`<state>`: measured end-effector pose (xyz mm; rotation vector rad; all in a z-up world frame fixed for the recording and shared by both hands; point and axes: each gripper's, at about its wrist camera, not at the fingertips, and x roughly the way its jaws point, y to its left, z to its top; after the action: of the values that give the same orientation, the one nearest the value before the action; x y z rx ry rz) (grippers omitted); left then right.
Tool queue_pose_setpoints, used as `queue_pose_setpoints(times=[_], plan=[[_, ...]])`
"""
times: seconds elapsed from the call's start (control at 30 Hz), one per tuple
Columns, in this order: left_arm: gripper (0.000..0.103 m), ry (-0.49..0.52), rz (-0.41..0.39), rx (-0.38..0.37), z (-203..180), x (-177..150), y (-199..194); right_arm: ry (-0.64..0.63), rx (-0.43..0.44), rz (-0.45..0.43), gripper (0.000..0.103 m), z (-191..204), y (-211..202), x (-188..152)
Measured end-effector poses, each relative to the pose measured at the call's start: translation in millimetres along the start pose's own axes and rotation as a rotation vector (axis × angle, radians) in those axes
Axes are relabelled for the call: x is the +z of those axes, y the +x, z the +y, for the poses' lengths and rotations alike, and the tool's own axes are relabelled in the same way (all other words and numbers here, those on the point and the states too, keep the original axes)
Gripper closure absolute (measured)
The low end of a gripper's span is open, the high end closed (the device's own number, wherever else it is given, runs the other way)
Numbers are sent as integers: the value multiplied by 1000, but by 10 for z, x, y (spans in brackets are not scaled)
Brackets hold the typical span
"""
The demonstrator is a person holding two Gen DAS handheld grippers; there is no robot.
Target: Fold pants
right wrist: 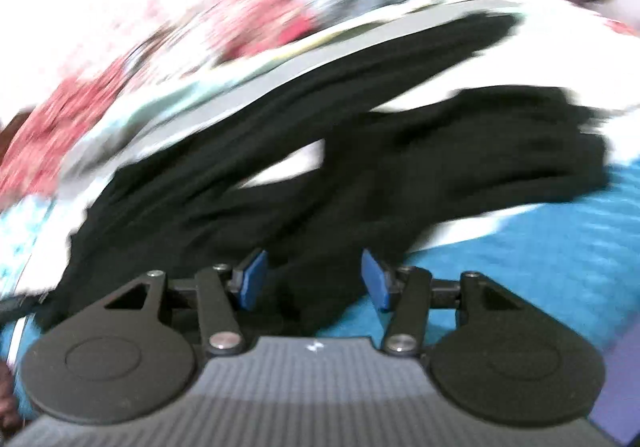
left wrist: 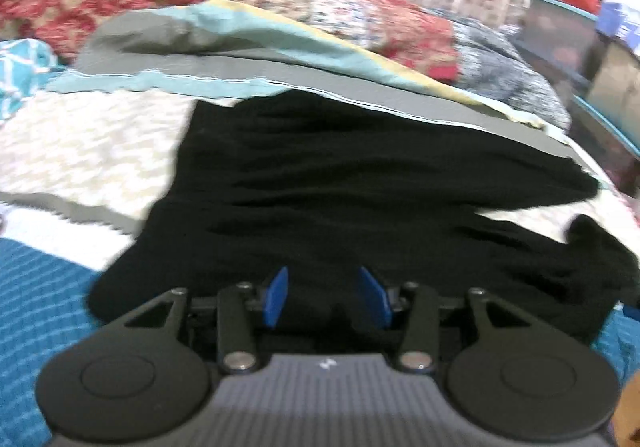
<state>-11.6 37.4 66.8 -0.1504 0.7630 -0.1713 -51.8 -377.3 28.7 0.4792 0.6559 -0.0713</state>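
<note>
Left wrist view: the black soft-fabric pants [left wrist: 360,187] are seen spread flat across a bed covered with a white chevron-textured spread [left wrist: 92,151] and a blue knitted blanket [left wrist: 36,307], the two legs running off to the right. The left gripper [left wrist: 326,297] is held with its blue pads partly apart over the near edge of the cloth; nothing is seen pinched between them. In the right wrist view, heavily blurred, the right gripper [right wrist: 314,279] is likewise held partly apart above the dark fabric, and no grip is seen. The step in hand is judged to be the laying-out before the first fold. Next, an edge of one leg would need to be pinched and carried over the other.
</note>
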Motion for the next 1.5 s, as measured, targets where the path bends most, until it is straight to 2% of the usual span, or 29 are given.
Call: queue_pose_setpoints(times=[0.17, 0.3, 0.4, 0.5, 0.53, 0.57, 0.63, 0.7, 0.77, 0.83, 0.9, 1.0, 1.1, 1.13, 1.23, 1.3, 1.33, 1.43, 1.5], plan=[[61, 5, 66, -37, -243, 8, 178, 219, -141, -143, 48, -812, -281, 228], [61, -27, 120, -19, -275, -22, 312, 440, -126, -137, 46, -1310, -215, 230], [60, -47, 157, 6, -261, -57, 390, 532, -97, -125, 46, -1391, -39, 185], [60, -63, 185, 25, -250, -77, 464, 510, -77, -131, 46, -1415, 77, 241], [60, -60, 188, 32, -269, -73, 480, 474, -82, -123, 49, -1366, 137, 275], [59, -54, 190, 39, -283, -66, 491, 432, -110, -112, 67, -1302, 166, 319], [59, -45, 196, 53, -315, -58, 500, 364, -157, -99, 87, -1213, 178, 423], [59, -46, 198, 61, -326, -45, 485, 327, -194, -178, 89, -1269, 16, 570], [58, -41, 195, 68, -333, -39, 467, 297, -302, -289, 90, -1444, -227, 798], [57, -34, 200, 76, -345, -49, 469, 309, -424, -381, 91, -1683, -432, 1001], [57, -27, 210, 79, -377, -66, 502, 347, -493, -419, 91, -1959, -560, 1130], [55, 5, 217, 81, -467, -95, 530, 351, -548, -342, 91, -2271, -454, 1167], [52, 36, 222, 87, -539, -103, 528, 250, -639, -237, 91, -2332, -183, 1042], [52, 40, 225, 86, -547, -102, 520, 257, -648, -221, 91, -2368, -130, 976], [52, 36, 233, 80, -506, -104, 490, 304, -640, -251, 86, -2404, -180, 886], [52, 26, 232, 73, -465, -92, 456, 330, -637, -265, 72, -2426, -298, 873], [52, 22, 226, 70, -444, -85, 424, 344, -649, -290, 58, -2410, -392, 866], [52, 14, 177, 74, -352, -55, 254, 353, -704, -381, 57, -2300, -687, 883], [49, 5, 126, 93, -261, -24, 112, 310, -642, -413, 59, -2099, -839, 921]])
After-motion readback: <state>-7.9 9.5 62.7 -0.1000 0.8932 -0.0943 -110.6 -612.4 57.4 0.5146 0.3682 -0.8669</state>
